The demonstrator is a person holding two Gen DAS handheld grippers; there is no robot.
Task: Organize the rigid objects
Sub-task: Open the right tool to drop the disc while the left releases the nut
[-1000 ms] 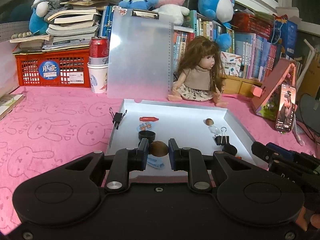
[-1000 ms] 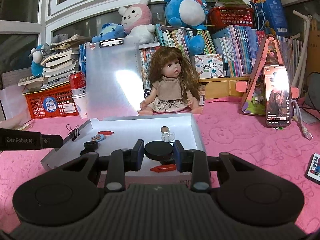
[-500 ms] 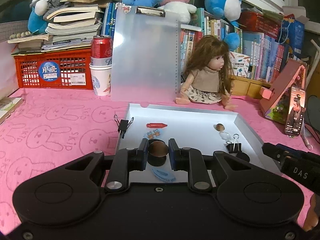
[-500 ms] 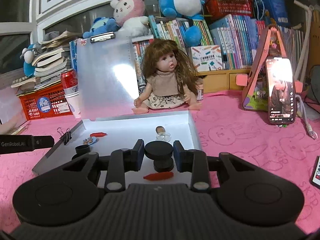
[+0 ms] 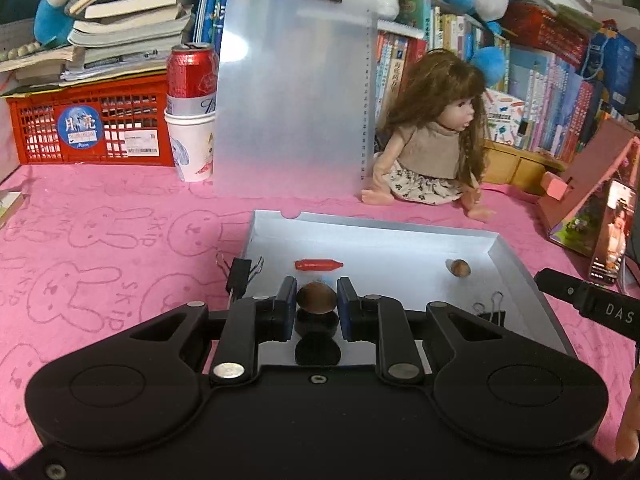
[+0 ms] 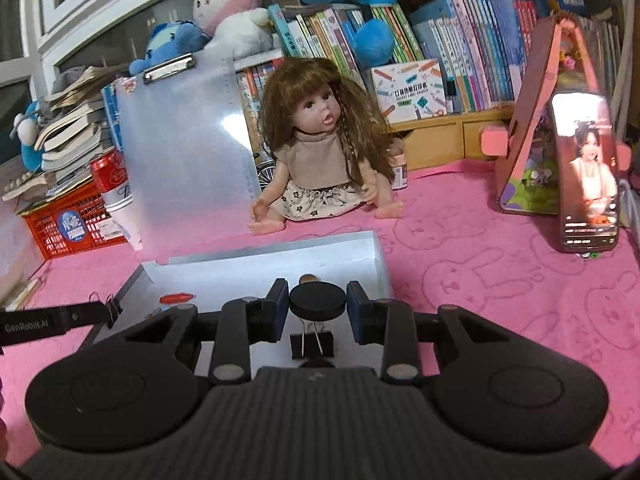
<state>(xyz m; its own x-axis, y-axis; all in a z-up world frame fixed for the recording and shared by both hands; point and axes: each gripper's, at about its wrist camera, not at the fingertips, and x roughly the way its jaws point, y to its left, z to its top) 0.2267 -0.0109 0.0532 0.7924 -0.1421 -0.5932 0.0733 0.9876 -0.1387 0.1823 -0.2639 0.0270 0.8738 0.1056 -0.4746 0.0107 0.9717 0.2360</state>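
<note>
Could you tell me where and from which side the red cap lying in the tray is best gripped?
Grip the red cap across its narrow middle, coming from above. It lies flat on the tray floor with its long axis left to right, so jaws set front and back span its short width.

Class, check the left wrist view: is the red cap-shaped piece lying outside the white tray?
No, the red piece lies inside the white tray, near its back wall.

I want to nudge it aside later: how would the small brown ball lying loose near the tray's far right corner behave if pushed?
The small brown ball looks round and smooth, so it would probably roll freely. The white tray floor looks slick, so little would slow it; the raised wall nearby would likely stop it. It seems light for its size.
</note>
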